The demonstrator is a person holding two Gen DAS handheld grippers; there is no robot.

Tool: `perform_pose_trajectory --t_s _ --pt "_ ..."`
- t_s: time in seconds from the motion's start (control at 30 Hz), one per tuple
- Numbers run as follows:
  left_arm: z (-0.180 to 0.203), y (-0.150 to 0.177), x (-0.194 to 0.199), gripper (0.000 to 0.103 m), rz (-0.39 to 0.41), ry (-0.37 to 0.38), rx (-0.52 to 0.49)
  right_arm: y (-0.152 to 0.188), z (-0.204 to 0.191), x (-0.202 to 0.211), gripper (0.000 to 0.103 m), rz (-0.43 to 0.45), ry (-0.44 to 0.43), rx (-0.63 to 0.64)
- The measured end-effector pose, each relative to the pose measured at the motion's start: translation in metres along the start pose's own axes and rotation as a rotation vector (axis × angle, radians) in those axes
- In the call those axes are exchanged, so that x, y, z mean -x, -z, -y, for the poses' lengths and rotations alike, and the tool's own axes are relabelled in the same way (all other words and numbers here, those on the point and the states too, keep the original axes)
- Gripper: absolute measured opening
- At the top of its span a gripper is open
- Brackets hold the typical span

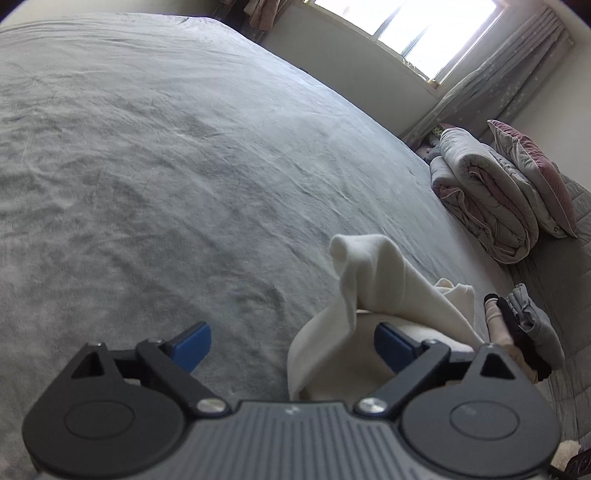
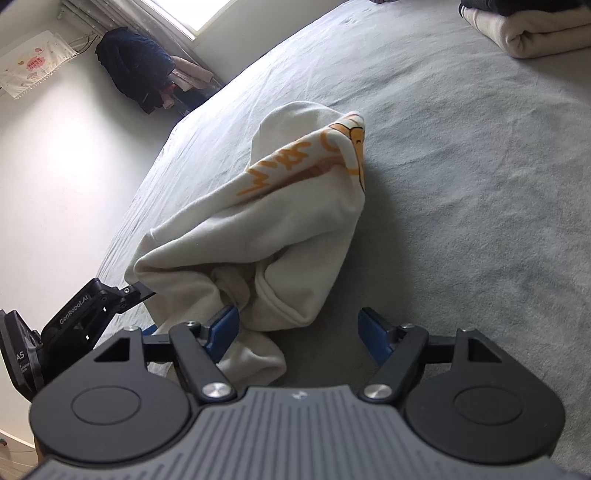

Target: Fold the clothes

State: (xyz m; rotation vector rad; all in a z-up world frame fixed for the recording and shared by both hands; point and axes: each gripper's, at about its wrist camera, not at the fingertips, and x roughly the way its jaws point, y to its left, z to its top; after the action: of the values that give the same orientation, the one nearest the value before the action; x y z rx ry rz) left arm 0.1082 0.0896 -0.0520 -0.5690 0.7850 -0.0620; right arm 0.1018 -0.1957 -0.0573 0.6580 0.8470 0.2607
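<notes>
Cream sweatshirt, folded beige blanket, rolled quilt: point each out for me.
cream sweatshirt (image 2: pixel 295 221): right wrist view, crumpled body below the orange print.
folded beige blanket (image 2: pixel 535 33): right wrist view, rolled front edge.
rolled quilt (image 1: pixel 484 192): left wrist view, outer fold.

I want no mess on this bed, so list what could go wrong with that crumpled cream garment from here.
1. The cream garment lies bunched, print folded inward; a grab now could catch several layers and fold it crooked.
2. Both grippers are open: left gripper, right gripper. Cloth already drapes near their blue pads, so closing may snag a stray edge.
3. The folded stack sits nearby; a wide swing might disturb it.
</notes>
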Motion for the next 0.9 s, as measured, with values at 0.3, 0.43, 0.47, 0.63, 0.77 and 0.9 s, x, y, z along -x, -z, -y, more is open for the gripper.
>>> perform_pose_trajectory --t_s 0.3,0.43,0.47,0.63,0.77,0.9 --pt "-0.004 0.016 -0.007 0.102 -0.079 0.0 -0.052 0.005 -0.003 -0.001 0.096 -0.017 -0.028 0.017" --pt "-0.003 0.019 -0.005 0.103 -0.076 -0.013 -0.058 0.007 -0.005 -0.002 0.1 -0.025 -0.04 0.025" --pt "-0.005 0.019 -0.005 0.103 -0.073 -0.007 -0.06 0.007 -0.005 -0.002 0.101 -0.025 -0.044 0.022" --pt "-0.006 0.019 -0.001 0.102 -0.074 0.039 -0.089 0.004 0.0 0.001 0.101 0.001 -0.064 -0.046" --pt "0.0 0.019 0.001 0.081 -0.088 0.092 -0.098 0.002 0.006 0.003 0.072 0.043 -0.055 -0.089" --pt "0.006 0.019 0.003 0.047 -0.083 0.135 -0.103 0.005 0.008 0.002 0.051 0.061 -0.047 -0.093"
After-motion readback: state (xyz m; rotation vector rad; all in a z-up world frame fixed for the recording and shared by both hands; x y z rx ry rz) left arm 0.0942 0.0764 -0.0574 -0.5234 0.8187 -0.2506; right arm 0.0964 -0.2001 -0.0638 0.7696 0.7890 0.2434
